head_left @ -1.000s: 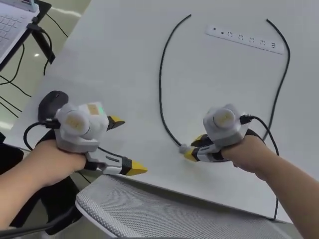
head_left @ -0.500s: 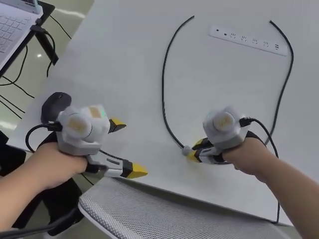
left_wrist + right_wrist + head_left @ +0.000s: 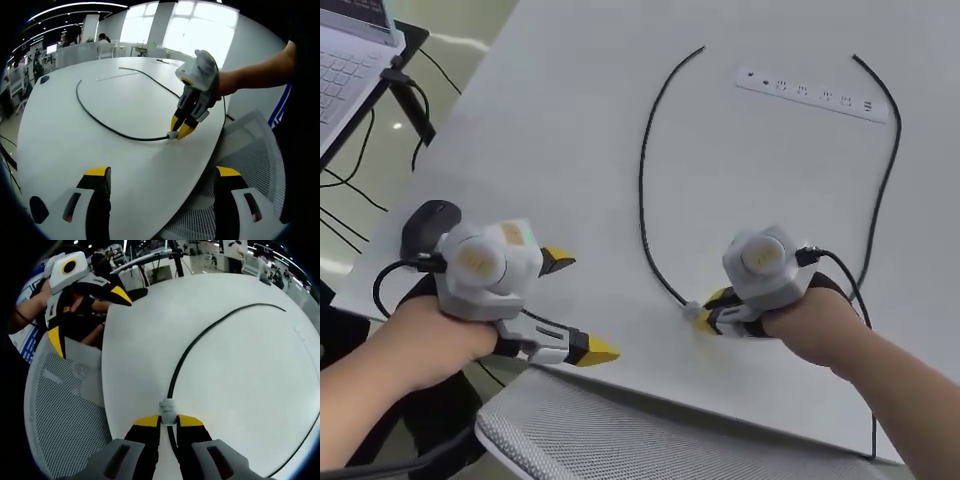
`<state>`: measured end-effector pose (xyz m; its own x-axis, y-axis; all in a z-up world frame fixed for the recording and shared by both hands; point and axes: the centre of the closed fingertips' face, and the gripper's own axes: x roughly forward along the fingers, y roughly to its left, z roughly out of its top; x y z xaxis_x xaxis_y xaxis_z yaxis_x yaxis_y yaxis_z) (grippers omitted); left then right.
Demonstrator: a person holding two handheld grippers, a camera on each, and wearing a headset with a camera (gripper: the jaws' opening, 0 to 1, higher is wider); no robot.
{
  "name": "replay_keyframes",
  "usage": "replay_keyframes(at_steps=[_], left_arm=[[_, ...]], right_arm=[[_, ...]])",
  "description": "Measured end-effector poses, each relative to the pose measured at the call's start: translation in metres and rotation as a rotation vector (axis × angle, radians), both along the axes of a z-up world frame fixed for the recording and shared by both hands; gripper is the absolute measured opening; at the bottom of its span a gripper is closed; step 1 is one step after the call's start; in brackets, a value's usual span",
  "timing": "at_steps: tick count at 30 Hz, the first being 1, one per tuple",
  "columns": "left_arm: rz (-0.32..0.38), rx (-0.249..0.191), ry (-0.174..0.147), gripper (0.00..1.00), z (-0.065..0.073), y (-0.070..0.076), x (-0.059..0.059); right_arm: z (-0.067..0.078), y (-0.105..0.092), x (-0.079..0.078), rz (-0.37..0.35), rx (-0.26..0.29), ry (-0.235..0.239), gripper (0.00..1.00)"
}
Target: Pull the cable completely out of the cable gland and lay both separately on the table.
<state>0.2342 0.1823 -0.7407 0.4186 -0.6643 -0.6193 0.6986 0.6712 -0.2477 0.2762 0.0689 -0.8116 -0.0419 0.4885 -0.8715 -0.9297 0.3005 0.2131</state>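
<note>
Yellow-tipped right gripper (image 3: 169, 421) pinches the black cable (image 3: 641, 180) just behind its white cable gland (image 3: 168, 409); left gripper (image 3: 162, 172) gapes wide, holding nothing.

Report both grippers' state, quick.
Left gripper: open, holding nothing.
Right gripper: closed on the cable, right behind the gland.
</note>
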Motion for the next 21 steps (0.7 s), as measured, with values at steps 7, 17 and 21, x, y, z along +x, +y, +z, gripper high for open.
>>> replay_keyframes(at_steps=[7,17,21], left_arm=[[-0.022,-0.018,-0.02,0.84,0.008,-0.015,0.009],[-0.072,-0.041,-0.066,0.84,0.031,-0.04,0.024],[-0.085,-0.05,-0.077,0.84,0.036,-0.049,0.027]], right_arm=[[0.023,-0.007,-0.004,0.018,0.014,0.003,0.07],[0.053,-0.015,-0.01,0.016,0.037,-0.008,0.06],[0.067,-0.02,-0.012,0.027,0.043,-0.022,0.06]])
